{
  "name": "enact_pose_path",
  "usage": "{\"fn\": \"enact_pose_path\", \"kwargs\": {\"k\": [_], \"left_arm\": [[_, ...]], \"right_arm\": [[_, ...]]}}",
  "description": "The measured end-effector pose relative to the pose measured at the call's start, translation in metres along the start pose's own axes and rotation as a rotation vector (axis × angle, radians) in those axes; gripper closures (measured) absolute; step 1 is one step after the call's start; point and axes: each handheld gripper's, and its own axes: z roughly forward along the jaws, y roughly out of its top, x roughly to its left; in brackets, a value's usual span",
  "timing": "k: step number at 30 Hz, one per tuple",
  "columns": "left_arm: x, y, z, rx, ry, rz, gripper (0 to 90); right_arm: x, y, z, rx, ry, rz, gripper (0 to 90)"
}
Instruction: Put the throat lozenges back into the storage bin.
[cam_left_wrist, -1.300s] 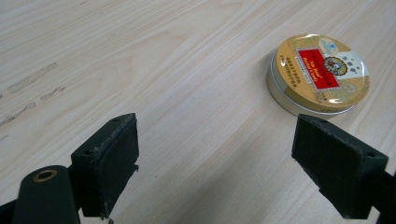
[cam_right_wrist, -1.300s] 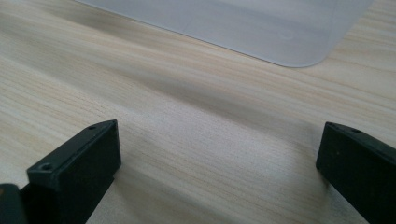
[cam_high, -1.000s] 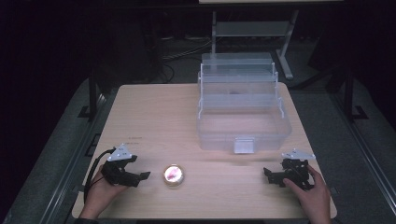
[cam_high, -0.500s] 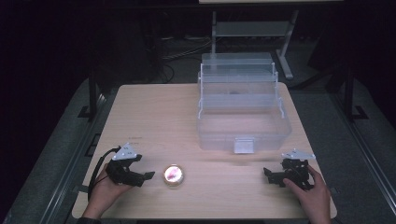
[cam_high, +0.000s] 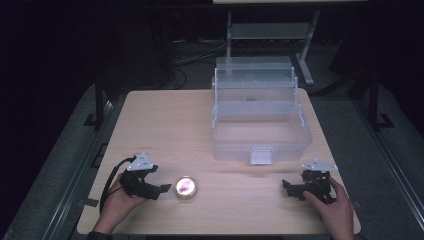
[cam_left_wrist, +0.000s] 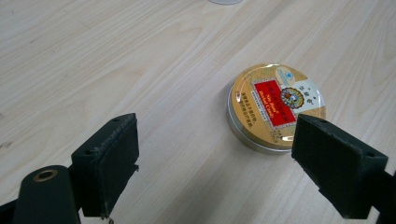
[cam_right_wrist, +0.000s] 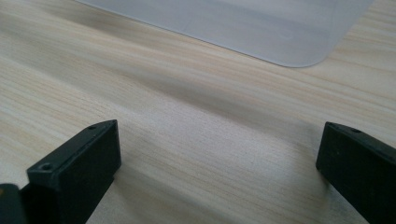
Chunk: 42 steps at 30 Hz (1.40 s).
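the round gold metal tin with a red label (cam_left_wrist: 275, 106) lies flat on the pale wood worktop (cam_high: 200, 120), just beside the left hand-held gripper (cam_high: 161, 190), ahead and toward its right jaw. both hand-held grippers are released; the right hand-held gripper (cam_high: 285, 190) sits well apart.

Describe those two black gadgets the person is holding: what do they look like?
Each is a small black hand-held tool. The left gripper and right gripper both carry a grey three-cornered plate on top. A black cable loops back from the left one. Seen close, each has two flat, blocky black jaws with matte pads and small screw holes. No sleeves show on the forearms.
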Motion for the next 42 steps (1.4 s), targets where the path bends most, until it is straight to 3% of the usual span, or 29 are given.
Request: {"fn": "enact_pose_path", "kwargs": {"k": [42], "left_arm": [[-0.025,0.028,0.037,0.078,-0.087,0.098,14.3]], "right_arm": [[0.0,0.0,0.0,0.0,0.0,0.001,0.0]]}}
